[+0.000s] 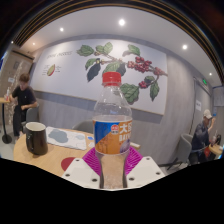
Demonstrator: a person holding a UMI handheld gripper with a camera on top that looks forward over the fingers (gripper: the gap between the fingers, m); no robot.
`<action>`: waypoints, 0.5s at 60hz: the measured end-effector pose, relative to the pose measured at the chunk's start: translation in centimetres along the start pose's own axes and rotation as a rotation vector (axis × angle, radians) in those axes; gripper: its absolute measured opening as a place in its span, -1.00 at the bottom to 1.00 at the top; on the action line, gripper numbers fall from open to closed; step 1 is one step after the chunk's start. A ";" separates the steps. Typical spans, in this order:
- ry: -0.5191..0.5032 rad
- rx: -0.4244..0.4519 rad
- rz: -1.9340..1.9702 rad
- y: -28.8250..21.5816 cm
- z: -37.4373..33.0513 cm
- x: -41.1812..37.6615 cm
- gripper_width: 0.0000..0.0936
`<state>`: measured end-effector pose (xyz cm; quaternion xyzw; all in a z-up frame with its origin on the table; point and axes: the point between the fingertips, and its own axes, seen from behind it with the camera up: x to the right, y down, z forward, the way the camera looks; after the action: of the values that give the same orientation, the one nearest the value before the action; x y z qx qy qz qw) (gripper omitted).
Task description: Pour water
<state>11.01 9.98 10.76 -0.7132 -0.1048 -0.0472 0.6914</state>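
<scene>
While held level and facing forward, the gripper (113, 170) is clamped on an upright water bottle (113, 125).

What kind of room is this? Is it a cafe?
Probably a cafe or break room. A big coffee-plant mural covers the wall, a dark mug stands on a wooden table, and people sit at either side. The gripper holds a water bottle between its fingers.

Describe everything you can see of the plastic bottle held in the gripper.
The plastic bottle stands upright between the gripper fingers, whose pink pads press its lower sides. It is clear, with a white screw cap, a ribbed neck and an orange-and-blue label round its middle. Whether it touches the wooden table is hidden.
</scene>
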 end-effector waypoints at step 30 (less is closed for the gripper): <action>0.151 0.222 -1.872 -15.7 5.9 -11.1 -0.46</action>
<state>-3.63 15.28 23.46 -0.2646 -0.5933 -0.6188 0.4417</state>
